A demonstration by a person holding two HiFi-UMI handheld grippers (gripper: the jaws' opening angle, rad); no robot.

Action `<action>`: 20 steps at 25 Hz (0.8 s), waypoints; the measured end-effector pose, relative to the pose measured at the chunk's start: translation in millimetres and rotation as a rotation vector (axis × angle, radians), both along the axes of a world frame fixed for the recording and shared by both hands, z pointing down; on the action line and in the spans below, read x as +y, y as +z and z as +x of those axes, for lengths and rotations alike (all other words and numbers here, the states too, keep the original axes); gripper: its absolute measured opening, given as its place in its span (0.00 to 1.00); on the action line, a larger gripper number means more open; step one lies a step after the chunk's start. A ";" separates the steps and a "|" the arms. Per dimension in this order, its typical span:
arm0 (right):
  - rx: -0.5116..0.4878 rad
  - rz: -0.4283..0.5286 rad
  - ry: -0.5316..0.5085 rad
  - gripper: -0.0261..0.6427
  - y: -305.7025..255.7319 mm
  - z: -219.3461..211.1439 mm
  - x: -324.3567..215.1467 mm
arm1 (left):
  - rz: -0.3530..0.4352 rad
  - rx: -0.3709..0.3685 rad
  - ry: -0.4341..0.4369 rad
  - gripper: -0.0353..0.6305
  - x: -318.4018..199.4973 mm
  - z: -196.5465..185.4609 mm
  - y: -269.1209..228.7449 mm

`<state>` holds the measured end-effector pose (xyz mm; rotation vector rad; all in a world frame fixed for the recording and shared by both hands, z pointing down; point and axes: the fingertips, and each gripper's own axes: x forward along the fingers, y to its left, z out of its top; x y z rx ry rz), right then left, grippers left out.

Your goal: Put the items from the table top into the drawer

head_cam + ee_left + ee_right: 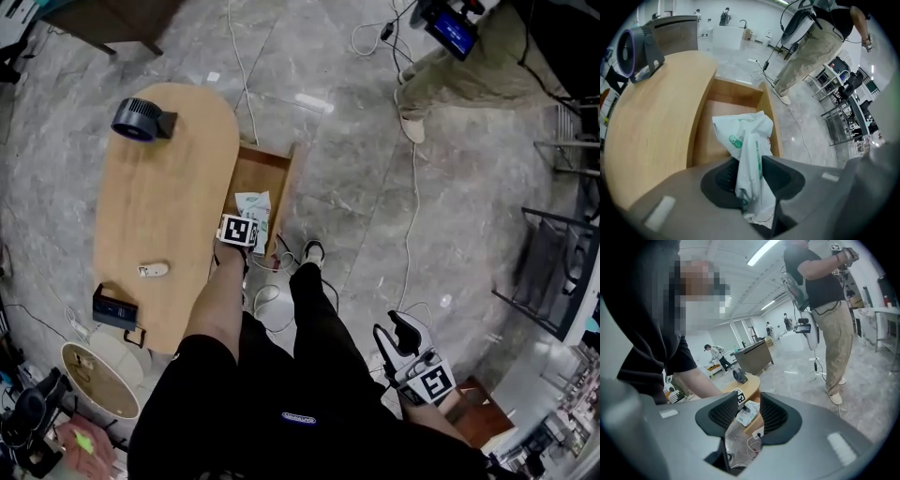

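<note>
Left gripper clamping packet, above open drawer

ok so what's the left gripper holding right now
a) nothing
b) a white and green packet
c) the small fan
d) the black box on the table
b: in the left gripper view the left gripper is pinched shut on the white and green packet, which hangs over the open drawer.

Grey marble floor strewn with white cables; metal racks stand alongside.
</note>
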<state>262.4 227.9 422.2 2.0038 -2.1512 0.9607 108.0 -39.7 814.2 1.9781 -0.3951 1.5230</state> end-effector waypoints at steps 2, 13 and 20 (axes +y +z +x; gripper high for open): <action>-0.006 -0.012 0.005 0.28 8.0 2.1 0.9 | -0.001 -0.013 0.038 0.26 -2.7 5.2 9.5; -0.059 -0.054 -0.037 0.28 40.8 -1.2 -2.3 | -0.023 -0.070 0.111 0.26 -2.6 8.5 47.6; -0.054 -0.050 -0.072 0.28 50.2 2.8 -8.7 | -0.007 -0.077 0.155 0.26 0.0 8.5 60.5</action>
